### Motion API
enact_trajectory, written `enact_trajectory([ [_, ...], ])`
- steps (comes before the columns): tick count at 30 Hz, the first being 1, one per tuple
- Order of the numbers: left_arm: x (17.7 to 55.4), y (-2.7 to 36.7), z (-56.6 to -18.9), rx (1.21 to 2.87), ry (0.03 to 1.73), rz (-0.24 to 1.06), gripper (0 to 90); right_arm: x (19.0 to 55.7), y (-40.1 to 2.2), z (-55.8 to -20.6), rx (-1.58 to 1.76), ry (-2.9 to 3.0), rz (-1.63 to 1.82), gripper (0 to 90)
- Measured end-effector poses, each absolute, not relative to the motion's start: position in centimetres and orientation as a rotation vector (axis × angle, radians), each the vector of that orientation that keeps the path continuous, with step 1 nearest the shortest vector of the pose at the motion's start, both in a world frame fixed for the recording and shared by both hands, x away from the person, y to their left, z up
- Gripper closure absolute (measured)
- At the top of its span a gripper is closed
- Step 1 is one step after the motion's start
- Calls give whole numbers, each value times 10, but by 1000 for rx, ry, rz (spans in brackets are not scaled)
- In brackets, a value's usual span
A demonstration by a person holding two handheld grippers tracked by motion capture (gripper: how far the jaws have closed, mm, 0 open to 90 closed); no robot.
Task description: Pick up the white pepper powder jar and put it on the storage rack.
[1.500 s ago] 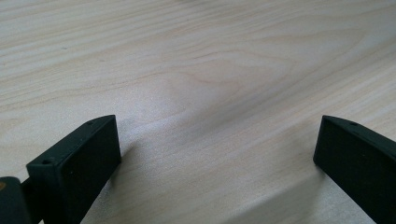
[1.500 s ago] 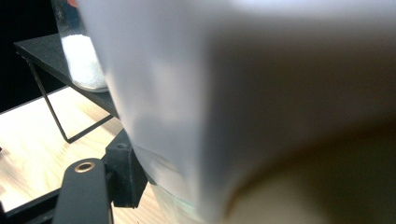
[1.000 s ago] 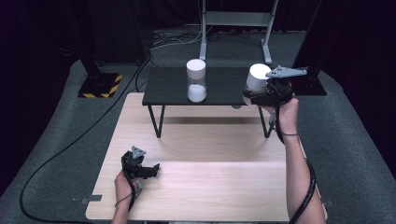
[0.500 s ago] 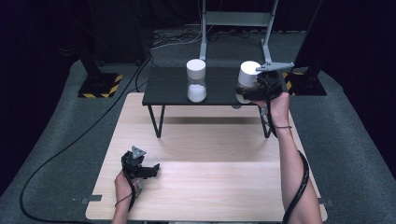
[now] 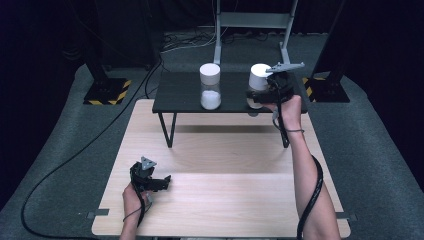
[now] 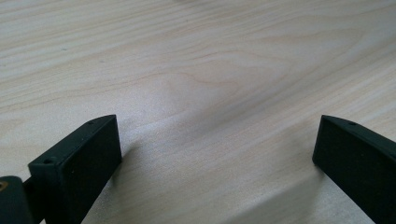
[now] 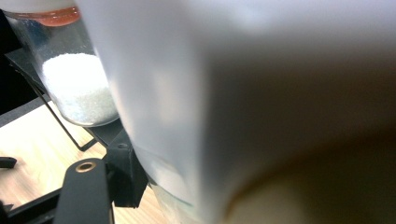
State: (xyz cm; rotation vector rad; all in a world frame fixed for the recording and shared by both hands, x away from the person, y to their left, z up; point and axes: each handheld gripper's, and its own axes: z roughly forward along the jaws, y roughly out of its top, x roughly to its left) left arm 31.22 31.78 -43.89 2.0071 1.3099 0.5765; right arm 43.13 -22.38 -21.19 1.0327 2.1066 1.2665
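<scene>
A clear jar with a white lid [image 5: 259, 80] is at the right end of the black raised shelf [image 5: 180, 95], and my right gripper [image 5: 261, 93] is shut on it. Up close in the right gripper view this jar [image 7: 233, 93] is a white blur against one black finger [image 7: 88, 186]. A second white-lidded jar [image 5: 210, 87], part full of white grains, stands upright mid-shelf; it is also in the right gripper view [image 7: 74, 79]. My left gripper [image 5: 162, 181] rests low over the wooden table near its front left. Its jaws stand wide apart with only bare wood between them [image 6: 215, 154].
The shelf stands on thin black legs [image 5: 167, 130] at the far end of the light wooden table [image 5: 225, 200]. Behind it are a metal stand [image 5: 252, 30] and black bases with yellow hazard stripes [image 5: 105, 92]. A cable [image 5: 75, 165] runs over the grey floor on the left.
My right gripper has carried its jar leftward along the shelf, closer to the standing jar. The left gripper has stayed where it was.
</scene>
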Motion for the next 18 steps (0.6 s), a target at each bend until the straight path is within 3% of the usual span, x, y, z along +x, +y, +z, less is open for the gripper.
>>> enact_trajectory([
  [18,312,318,-439,2006,1311,576,10,446,-207,-213,1040,2146,1237,303],
])
